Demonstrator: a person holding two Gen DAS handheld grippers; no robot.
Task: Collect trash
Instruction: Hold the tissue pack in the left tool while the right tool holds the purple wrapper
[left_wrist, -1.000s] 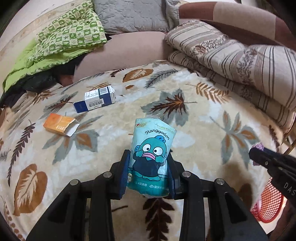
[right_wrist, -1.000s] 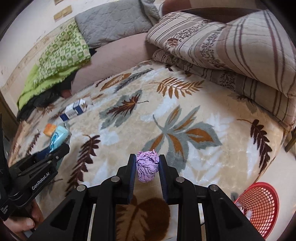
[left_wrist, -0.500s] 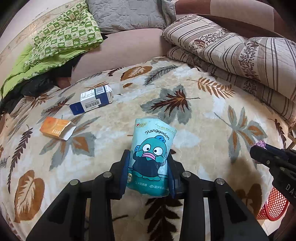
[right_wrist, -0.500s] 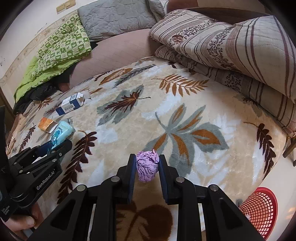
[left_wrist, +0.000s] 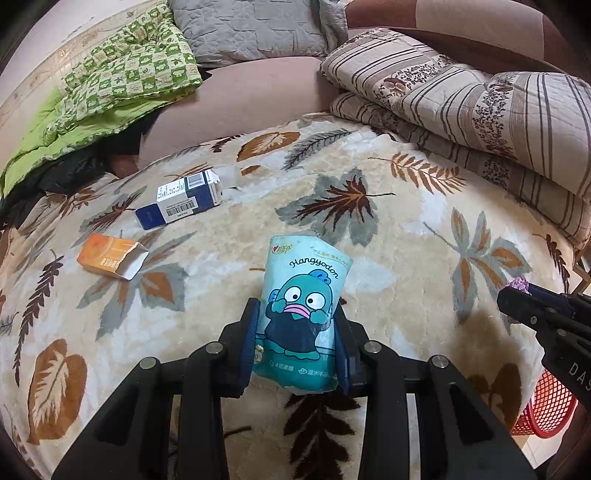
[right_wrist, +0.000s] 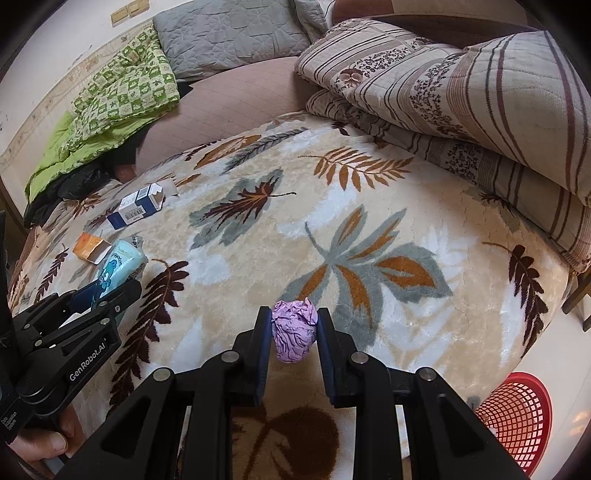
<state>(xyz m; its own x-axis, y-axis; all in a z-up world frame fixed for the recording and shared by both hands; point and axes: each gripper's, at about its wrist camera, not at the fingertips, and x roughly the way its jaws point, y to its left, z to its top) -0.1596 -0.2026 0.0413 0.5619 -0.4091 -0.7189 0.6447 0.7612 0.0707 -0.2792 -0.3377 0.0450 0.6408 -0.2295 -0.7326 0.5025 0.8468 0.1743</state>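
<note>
Teal tissue pack (left_wrist: 301, 317) clamped between left tongs (left_wrist: 297, 334); right tongs (right_wrist: 294, 332) clamp purple paper wad (right_wrist: 294, 329).

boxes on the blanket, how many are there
2. A blue box lies far left on the leaf blanket; an orange box, one end open, lies nearer and further left. Others may be hidden under the bedding.

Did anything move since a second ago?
Both tools drew back from the bed slightly. Left tool stays shut on the teal cartoon tissue pack, right tool on the crumpled purple paper ball. Nothing let go; both boxes stayed put.
</note>
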